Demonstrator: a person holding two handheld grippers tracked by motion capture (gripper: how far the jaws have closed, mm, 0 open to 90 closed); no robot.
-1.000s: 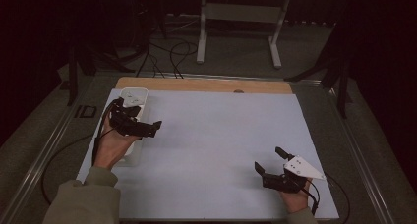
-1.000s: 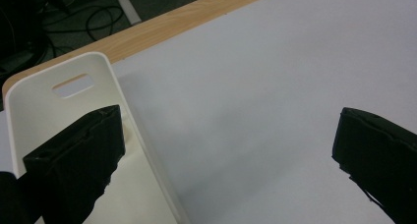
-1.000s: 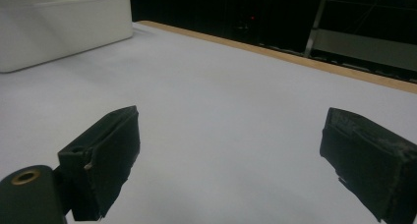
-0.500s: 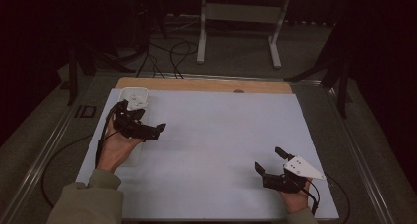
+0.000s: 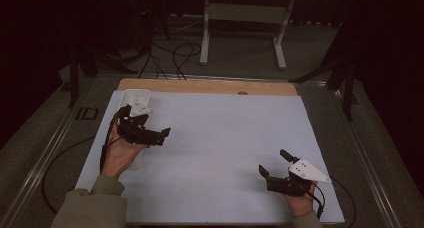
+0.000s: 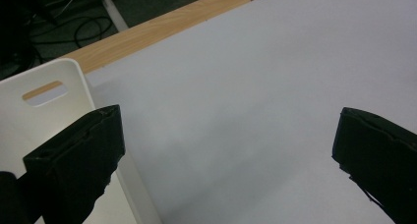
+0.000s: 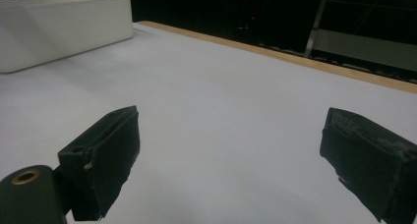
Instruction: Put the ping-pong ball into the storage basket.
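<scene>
Matt white plastic bin; wood table edge.

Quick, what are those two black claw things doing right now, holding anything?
Left gripper: open, holding nothing, beside the white plastic bin.
Right gripper: open, holding nothing, over the pale grey table mat.
</scene>
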